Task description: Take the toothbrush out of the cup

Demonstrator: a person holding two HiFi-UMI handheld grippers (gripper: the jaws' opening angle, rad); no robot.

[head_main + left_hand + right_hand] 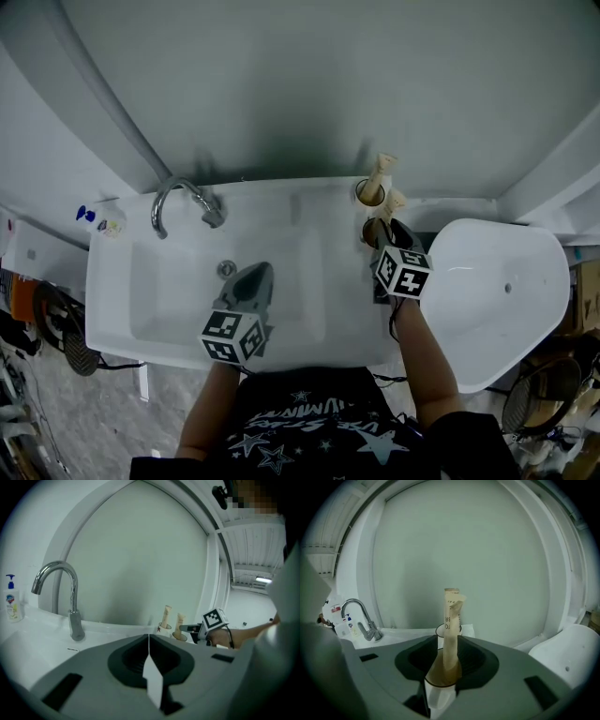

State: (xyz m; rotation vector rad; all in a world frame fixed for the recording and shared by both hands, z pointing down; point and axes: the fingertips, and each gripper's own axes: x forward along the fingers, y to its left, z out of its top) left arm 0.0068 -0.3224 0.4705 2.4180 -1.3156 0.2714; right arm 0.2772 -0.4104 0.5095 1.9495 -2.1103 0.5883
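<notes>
Two cups stand at the sink's back right corner, each with a paper-wrapped toothbrush upright in it. The nearer cup [374, 231] [440, 679] holds a tan-wrapped toothbrush [394, 201] [451, 634]. Behind it is the farther cup [367, 193] [439, 631] with its own toothbrush [382, 172]. My right gripper [382, 240] [443, 688] is open, and the nearer cup sits in the gap at its tips. My left gripper [253, 279] [149, 663] hovers over the basin, shut and holding nothing. Its view shows both cups [171, 631] and the right gripper [190, 628] at them.
A chrome faucet [183, 202] [70, 597] rises at the back left of the white sink [122, 309]. A soap bottle [98, 217] [12, 599] stands on the far left ledge. A white rounded fixture [497, 281] sits right of the sink. A grey wall is close behind the cups.
</notes>
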